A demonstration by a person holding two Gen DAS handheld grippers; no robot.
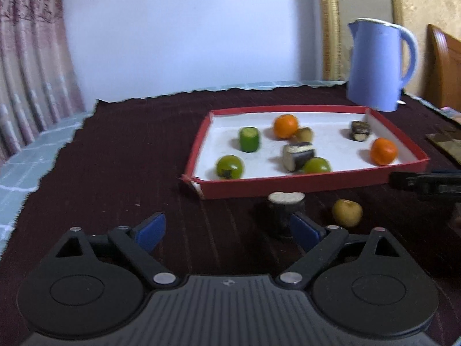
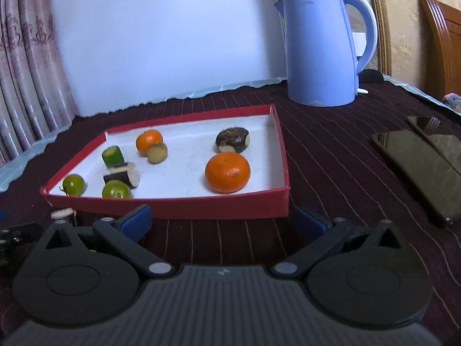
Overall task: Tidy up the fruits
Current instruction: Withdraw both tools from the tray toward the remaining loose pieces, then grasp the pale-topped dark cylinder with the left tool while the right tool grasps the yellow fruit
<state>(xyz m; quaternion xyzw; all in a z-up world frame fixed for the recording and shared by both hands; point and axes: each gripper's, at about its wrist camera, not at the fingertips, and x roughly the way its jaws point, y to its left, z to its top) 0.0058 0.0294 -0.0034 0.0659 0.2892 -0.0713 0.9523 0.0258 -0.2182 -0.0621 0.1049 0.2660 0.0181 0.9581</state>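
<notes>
A red tray [image 1: 288, 186] with a white floor holds two oranges [image 1: 285, 126], two green fruits [image 1: 229, 167], a green cylinder piece [image 1: 249, 139], dark eggplant pieces [image 1: 298, 155] and a small yellow fruit [image 1: 304, 134]. On the cloth in front of it stand a dark eggplant piece [image 1: 283, 210] and a yellow fruit [image 1: 347, 212]. My left gripper [image 1: 227, 227] is open and empty; its right finger is next to that eggplant piece. My right gripper [image 2: 223, 222] is open and empty, just before the tray [image 2: 219, 209], near the large orange [image 2: 227, 172].
A blue kettle [image 2: 322, 49] stands behind the tray at the right. Two dark phones [image 2: 423, 167] lie on the maroon cloth to the right. A curtain hangs at the left and a wooden chair [image 2: 443, 46] stands at the far right.
</notes>
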